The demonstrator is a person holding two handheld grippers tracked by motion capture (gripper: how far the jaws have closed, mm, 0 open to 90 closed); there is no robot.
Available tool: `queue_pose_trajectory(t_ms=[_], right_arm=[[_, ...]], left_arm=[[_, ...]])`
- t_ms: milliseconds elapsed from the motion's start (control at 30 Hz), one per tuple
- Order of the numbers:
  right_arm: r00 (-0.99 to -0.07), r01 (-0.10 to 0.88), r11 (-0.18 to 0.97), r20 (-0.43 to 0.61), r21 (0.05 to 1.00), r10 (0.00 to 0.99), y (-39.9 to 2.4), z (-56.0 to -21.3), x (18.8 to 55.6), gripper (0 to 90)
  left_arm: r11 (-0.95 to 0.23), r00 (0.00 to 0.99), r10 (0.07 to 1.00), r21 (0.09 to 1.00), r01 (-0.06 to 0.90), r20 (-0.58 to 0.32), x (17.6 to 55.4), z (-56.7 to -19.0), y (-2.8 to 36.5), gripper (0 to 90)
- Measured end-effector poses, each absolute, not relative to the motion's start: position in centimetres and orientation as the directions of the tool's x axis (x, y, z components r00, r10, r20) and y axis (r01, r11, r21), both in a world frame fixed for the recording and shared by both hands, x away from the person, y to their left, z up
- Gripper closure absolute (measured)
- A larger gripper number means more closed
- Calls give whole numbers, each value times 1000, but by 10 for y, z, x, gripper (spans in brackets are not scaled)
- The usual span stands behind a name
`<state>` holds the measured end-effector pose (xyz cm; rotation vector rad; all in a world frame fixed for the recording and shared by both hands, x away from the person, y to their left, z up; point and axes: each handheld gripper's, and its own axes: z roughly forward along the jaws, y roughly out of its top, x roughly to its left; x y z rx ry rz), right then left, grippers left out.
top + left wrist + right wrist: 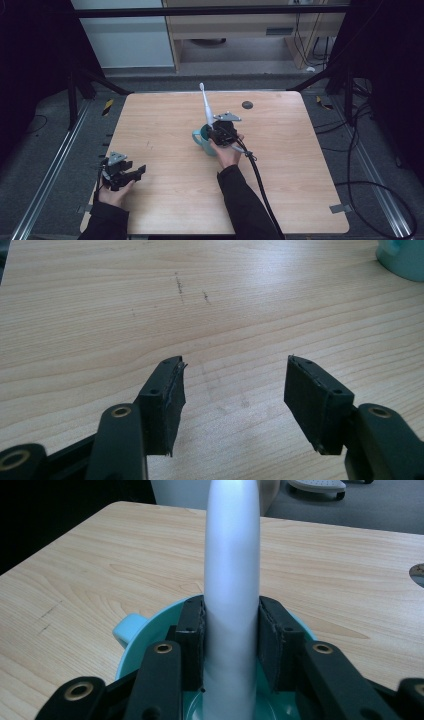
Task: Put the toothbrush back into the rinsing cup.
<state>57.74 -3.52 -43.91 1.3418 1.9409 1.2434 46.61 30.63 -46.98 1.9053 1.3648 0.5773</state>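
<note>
Wooden table (165,125) centre: right gripper (231,630) jaws clamped on upright white toothbrush (206,105) standing in teal cup (202,141) (probably placing or lifting it), left gripper (235,390) parked wide open, empty, near-left edge.

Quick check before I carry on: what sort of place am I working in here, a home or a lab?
Most likely a lab recording rig, not a home: a bare wooden table ringed by dark metal framing, loose cables on grey carpet, and hazard-striped tape on the floor.
</note>
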Motion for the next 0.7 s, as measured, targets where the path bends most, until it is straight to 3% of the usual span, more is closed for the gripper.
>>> queue_pose_trajectory(t_ms=[367,467,600,700], right_arm=[[-435,441,115,100,890,895,-40,-427,569,624],[-445,421,103,107,901,889,-46,-421,563,545],[-479,406,62,155,912,864,-63,-412,549,353],[-485,390,43,165,920,859,-86,-405,531,271]], left_arm=[[-189,343,938,761,620,-46,466,-470,306,407],[-189,342,939,762,620,-45,466,-470,306,407],[-193,345,938,761,620,-43,466,-469,306,405],[-191,344,938,762,619,-44,466,-470,305,398]])
